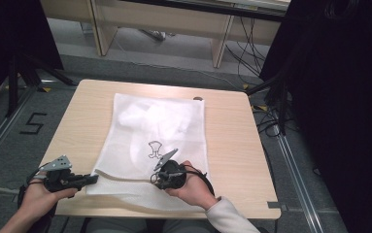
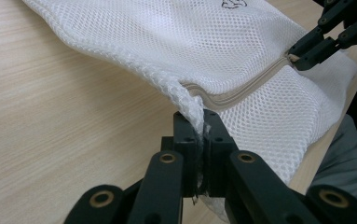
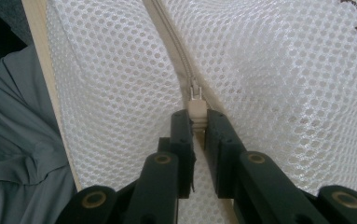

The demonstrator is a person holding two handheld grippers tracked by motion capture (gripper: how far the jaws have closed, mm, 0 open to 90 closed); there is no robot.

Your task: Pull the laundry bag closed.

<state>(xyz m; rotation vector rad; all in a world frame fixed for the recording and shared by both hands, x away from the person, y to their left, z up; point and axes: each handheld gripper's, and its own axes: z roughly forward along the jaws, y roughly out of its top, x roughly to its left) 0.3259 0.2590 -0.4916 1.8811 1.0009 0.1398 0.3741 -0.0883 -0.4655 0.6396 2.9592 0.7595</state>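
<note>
The zipper pull (image 3: 197,112) sits half hidden between the right gripper (image 3: 198,128) jaws.

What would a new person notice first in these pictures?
First, the white mesh bag lying flat in the middle of the wooden table. Next, the two grippers at its near edge: the left gripper pinches the bag's corner, and the right gripper is closed on the beige zipper pull.
</note>
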